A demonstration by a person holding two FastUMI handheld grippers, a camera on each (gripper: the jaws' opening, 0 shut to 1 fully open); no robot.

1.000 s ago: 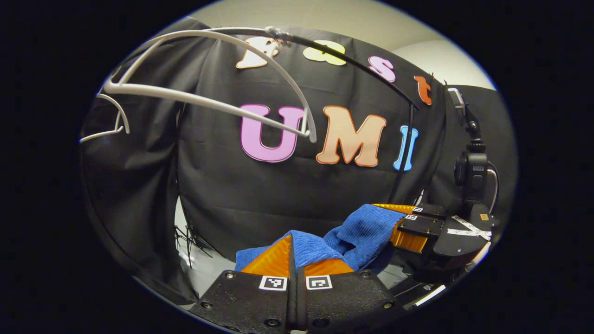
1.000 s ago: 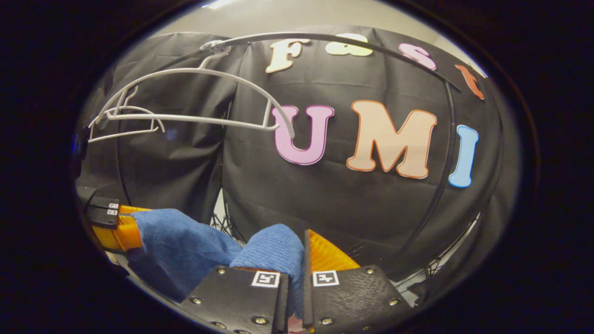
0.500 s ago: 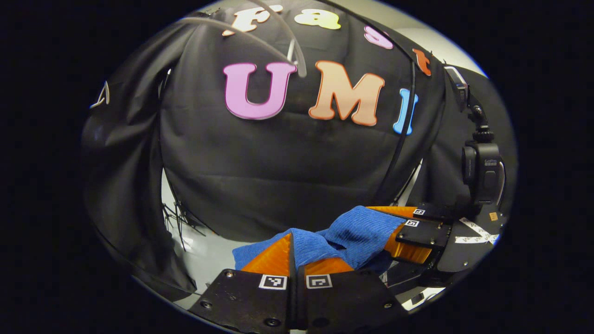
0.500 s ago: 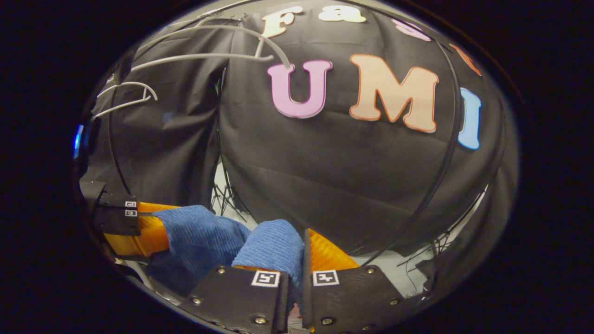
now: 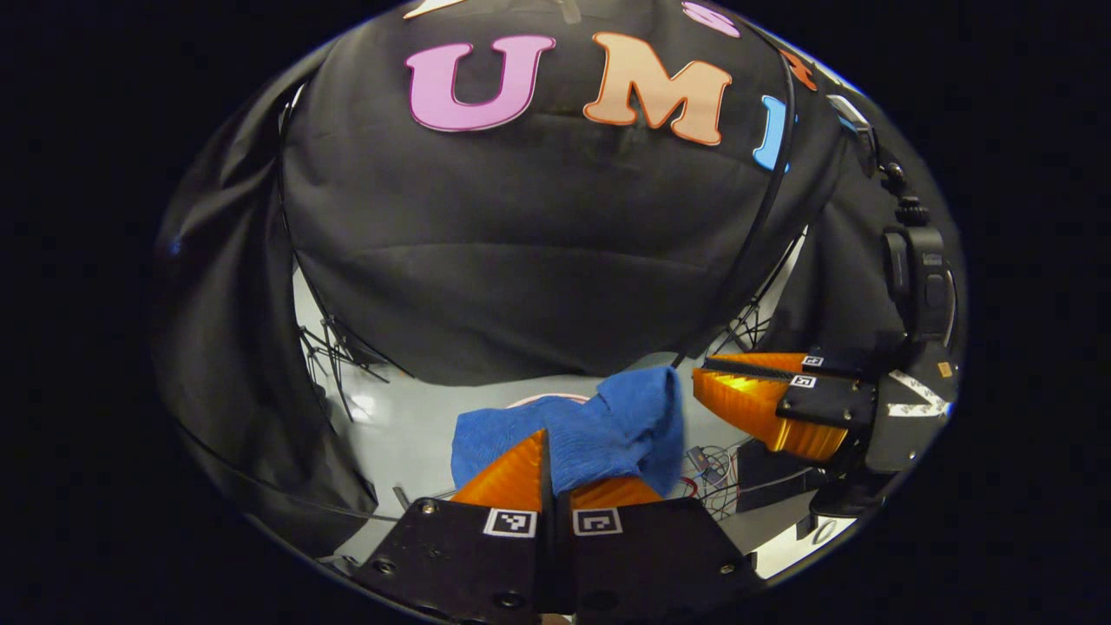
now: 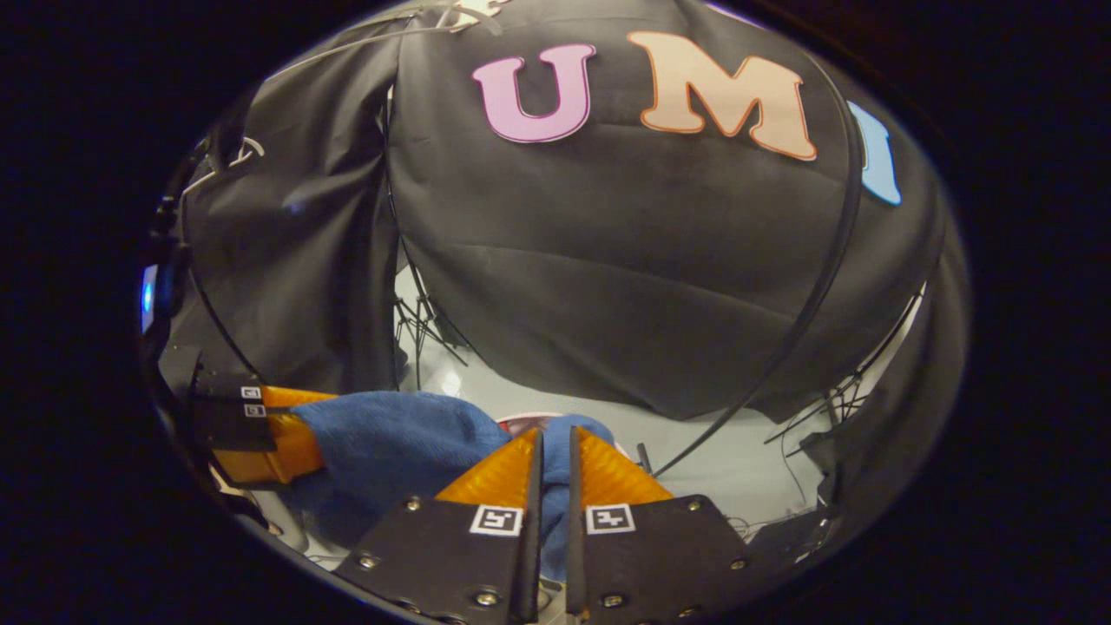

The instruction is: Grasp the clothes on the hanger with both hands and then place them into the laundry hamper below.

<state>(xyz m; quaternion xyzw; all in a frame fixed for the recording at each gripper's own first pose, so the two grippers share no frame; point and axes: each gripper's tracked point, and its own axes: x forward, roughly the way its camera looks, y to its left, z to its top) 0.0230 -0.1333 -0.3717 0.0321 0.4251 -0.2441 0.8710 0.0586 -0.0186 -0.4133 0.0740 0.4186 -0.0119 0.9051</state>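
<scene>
Left gripper view: left gripper [image 5: 548,460] jaws pinch blue cloth [image 5: 599,425]; right gripper [image 5: 738,391] jaws look spread, cloth apart from them. Pink rim [image 6: 525,420] below, possibly hamper. Advice: lower over it before releasing.

A recording booth, studio-like rather than domestic: walled with black cloth [image 5: 521,260] draped over thin black poles [image 6: 816,286], floored in pale grey [image 6: 738,469], with stand legs [image 5: 334,347] and loose cables [image 5: 716,460] at the cloth's foot.
</scene>
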